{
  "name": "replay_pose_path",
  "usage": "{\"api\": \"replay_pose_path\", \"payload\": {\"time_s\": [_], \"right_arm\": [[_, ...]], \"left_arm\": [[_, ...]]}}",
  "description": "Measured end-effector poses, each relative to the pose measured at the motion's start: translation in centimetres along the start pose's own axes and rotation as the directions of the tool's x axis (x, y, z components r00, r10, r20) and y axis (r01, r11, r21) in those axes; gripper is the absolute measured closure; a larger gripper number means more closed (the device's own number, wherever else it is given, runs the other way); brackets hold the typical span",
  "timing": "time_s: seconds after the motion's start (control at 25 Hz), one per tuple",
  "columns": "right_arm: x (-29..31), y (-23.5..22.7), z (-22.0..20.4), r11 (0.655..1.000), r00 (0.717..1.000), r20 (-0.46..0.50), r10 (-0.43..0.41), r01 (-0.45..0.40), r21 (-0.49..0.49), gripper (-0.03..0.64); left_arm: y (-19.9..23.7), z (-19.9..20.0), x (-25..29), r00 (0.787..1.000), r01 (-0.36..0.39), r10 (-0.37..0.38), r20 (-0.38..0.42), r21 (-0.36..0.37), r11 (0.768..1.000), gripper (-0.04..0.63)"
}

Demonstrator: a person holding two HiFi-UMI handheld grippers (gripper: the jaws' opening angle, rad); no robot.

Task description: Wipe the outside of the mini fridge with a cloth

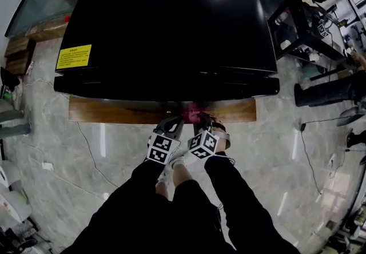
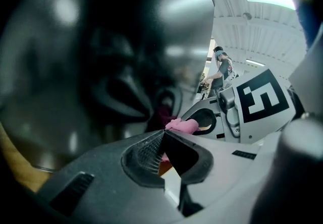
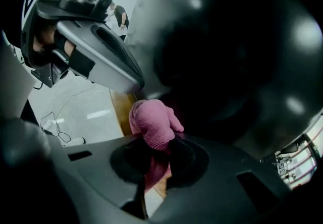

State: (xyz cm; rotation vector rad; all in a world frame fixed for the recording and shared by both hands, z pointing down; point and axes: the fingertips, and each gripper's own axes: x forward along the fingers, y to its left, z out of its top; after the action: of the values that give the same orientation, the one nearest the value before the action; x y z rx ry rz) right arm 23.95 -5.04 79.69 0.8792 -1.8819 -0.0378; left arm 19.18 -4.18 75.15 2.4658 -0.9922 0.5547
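- A black fridge (image 1: 166, 24) stands on a wooden board (image 1: 108, 112) on a pale stone floor, seen from above. A yellow label (image 1: 73, 56) sits at its top left corner.
- Progress, as a judgement: the wipe looks to be under way low on the front face, near the bottom edge. The glossy skin shows no line between wiped and unwiped parts, so how much is done cannot be told. The top and both sides may yet need a pass.
- The left tongs (image 2: 164, 134) are at the fridge's front, just beside the other pair. Their tips are closed together with nothing between them, and they hover near the dark face.
- A pink cloth (image 3: 151, 122) is bunched into a wad at the foot of the front face, just above the board. Whether it presses on the fridge cannot be told.
- The right tongs (image 3: 159, 150) are clamped on the cloth, with the wad standing out past their tips towards the fridge.
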Motion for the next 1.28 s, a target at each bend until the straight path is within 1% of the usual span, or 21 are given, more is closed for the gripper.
{"api": "replay_pose_path", "payload": {"time_s": [0.24, 0.4, 0.52, 0.68, 0.88, 1.0, 1.08, 1.2, 1.28], "right_arm": [[1.6, 0.7, -0.8, 0.999, 1.0, -0.009, 0.028, -0.027, 0.018, 0.566], [2.1, 1.2, -1.1, 0.999, 0.999, -0.014, 0.031, -0.031, 0.037, 0.566], [1.5, 1.6, -0.8, 0.997, 0.999, -0.011, 0.039, -0.038, 0.069, 0.568], [-1.4, 1.4, 0.1, 0.992, 0.999, 0.036, 0.031, -0.035, 0.119, 0.568], [-6.6, 1.0, 2.2, 0.969, 0.991, 0.135, -0.003, -0.031, 0.246, 0.568], [-10.4, 1.1, 3.8, 0.947, 0.978, 0.209, -0.023, -0.046, 0.318, 0.568], [-13.4, 1.3, 5.1, 0.932, 0.963, 0.265, -0.049, -0.052, 0.359, 0.568], [-19.1, 1.8, 7.9, 0.906, 0.926, 0.365, -0.098, -0.069, 0.417, 0.568], [-23.1, 2.1, 9.4, 0.893, 0.899, 0.413, -0.143, -0.063, 0.447, 0.568]], "left_arm": [[1.0, -0.8, -1.0, 1.0, -0.025, 0.025, -0.008, -0.023, 0.999, 0.59], [1.2, -1.5, -2.2, 0.999, -0.035, 0.035, -0.004, -0.017, 0.999, 0.591], [1.3, -1.1, -3.7, 0.999, -0.039, 0.039, 0.013, -0.012, 0.999, 0.59], [0.8, 0.8, -6.2, 0.998, -0.036, 0.036, 0.052, 0.006, 0.999, 0.589], [-0.1, 3.5, -9.8, 0.993, -0.026, 0.022, 0.115, 0.033, 0.999, 0.589], [-1.2, 5.2, -12.3, 0.988, 0.007, -0.016, 0.155, 0.061, 0.998, 0.591], [-2.5, 6.2, -14.1, 0.984, 0.035, -0.05, 0.171, 0.088, 0.996, 0.591], [-4.9, 7.6, -17.8, 0.977, 0.084, -0.108, 0.182, 0.132, 0.988, 0.589], [-6.8, 8.5, -20.2, 0.972, 0.12, -0.151, 0.18, 0.172, 0.978, 0.591]]}}
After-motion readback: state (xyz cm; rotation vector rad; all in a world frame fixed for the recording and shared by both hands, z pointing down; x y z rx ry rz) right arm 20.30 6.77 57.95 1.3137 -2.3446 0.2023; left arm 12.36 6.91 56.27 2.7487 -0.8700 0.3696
